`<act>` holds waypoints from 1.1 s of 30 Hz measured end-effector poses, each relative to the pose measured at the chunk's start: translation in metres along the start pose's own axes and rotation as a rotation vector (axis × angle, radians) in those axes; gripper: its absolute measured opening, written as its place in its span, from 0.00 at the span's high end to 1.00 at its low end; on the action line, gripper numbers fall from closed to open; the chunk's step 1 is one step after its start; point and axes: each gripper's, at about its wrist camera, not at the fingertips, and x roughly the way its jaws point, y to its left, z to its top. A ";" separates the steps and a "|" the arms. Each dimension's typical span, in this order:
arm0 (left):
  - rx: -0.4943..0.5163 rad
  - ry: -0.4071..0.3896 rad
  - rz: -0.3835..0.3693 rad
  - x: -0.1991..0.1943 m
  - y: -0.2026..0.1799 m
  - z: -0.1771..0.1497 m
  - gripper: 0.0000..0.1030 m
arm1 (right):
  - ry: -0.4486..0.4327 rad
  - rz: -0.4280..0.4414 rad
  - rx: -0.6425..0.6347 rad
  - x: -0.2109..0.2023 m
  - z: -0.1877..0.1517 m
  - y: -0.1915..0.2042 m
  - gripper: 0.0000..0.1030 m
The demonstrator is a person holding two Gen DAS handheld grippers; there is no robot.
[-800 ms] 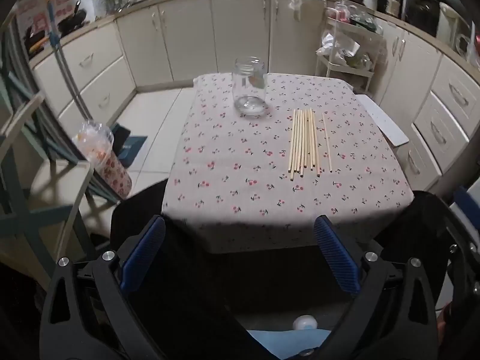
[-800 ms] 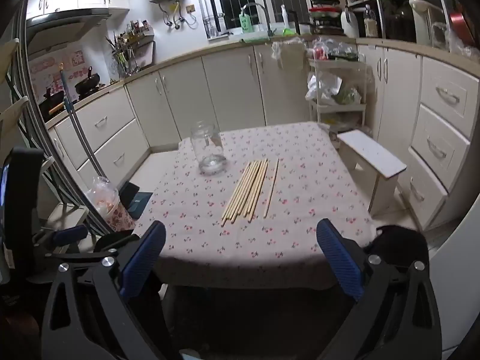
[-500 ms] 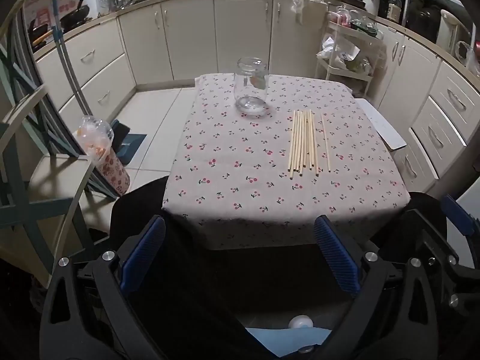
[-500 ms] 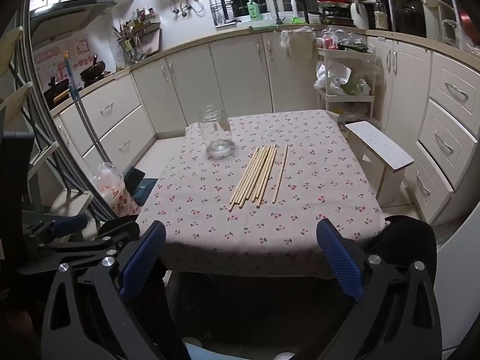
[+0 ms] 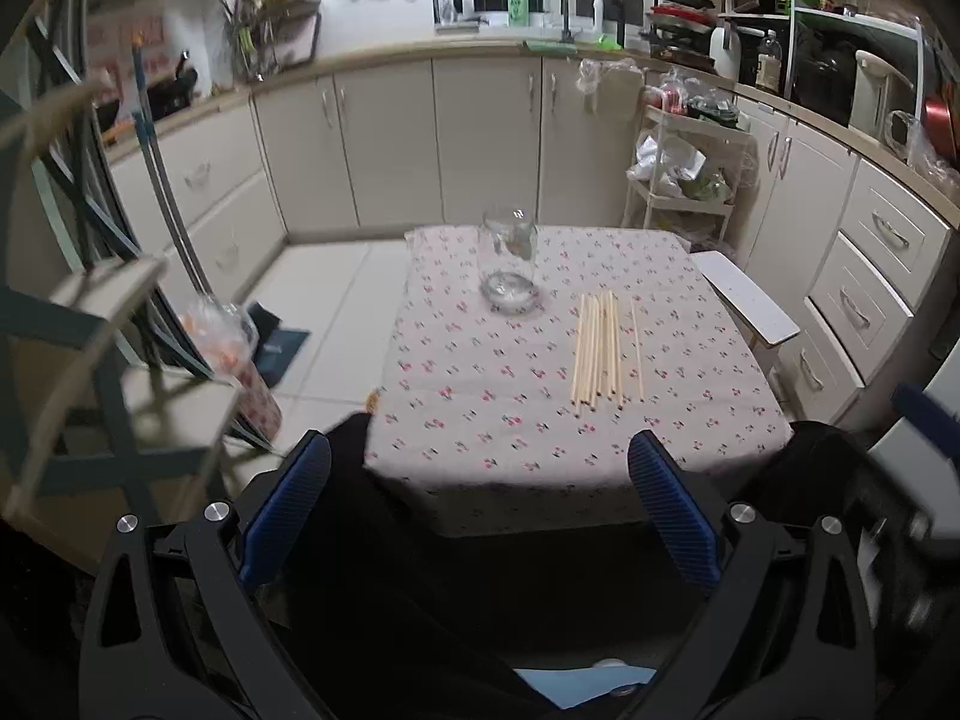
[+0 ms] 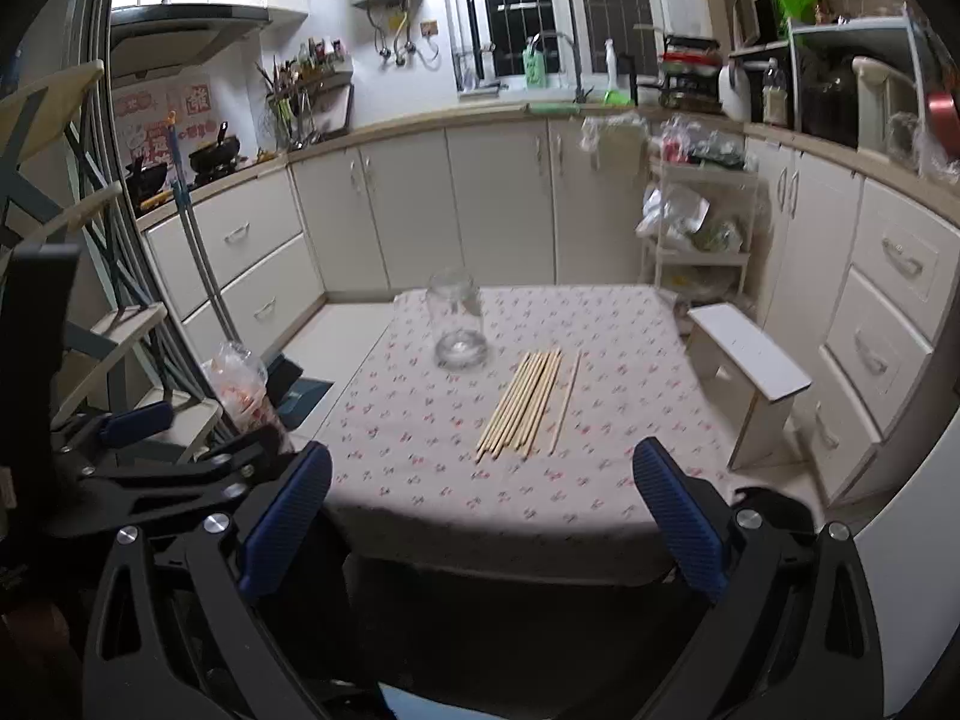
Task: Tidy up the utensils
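Wide open cloth on the near half of the surface point(image 5: 480, 420), nothing standing between its front edge and the chopsticks point(image 5: 603, 348). The sticks lie flat in a row, one a little apart on the right, with bare cloth on both sides. The glass jar point(image 5: 509, 258) stands upright beyond them to the left, the only tall obstacle there. A white stool point(image 6: 747, 369) crowds the surface's right edge; a shelf frame point(image 5: 90, 330) and a bag point(image 5: 231, 342) line the left.

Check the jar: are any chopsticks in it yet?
No, the glass jar stands empty and the chopsticks all lie flat on the tablecloth beside it.
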 end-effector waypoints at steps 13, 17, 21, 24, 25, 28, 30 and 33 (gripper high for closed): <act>-0.025 -0.095 0.001 -0.044 0.003 -0.005 0.07 | -0.122 -0.061 0.003 -0.059 0.000 0.008 0.06; -0.047 -0.095 0.005 -0.046 0.006 -0.010 0.07 | -0.133 -0.075 0.015 -0.066 -0.001 0.008 0.06; -0.040 -0.100 0.006 -0.048 0.006 -0.011 0.07 | -0.135 -0.073 0.018 -0.068 -0.001 0.008 0.06; -0.039 -0.105 0.007 -0.050 0.003 -0.011 0.07 | -0.136 -0.074 0.017 -0.069 -0.002 0.008 0.06; -0.038 -0.110 0.008 -0.051 0.003 -0.011 0.07 | -0.139 -0.076 0.015 -0.069 -0.002 0.008 0.06; -0.036 -0.124 0.008 -0.057 -0.001 -0.011 0.07 | -0.152 -0.077 0.012 -0.073 -0.001 0.010 0.06; -0.035 -0.130 0.005 -0.059 -0.001 -0.011 0.07 | -0.159 -0.077 0.010 -0.076 -0.001 0.012 0.06; -0.037 -0.136 0.002 -0.062 -0.001 -0.011 0.07 | -0.171 -0.076 0.008 -0.080 -0.003 0.015 0.06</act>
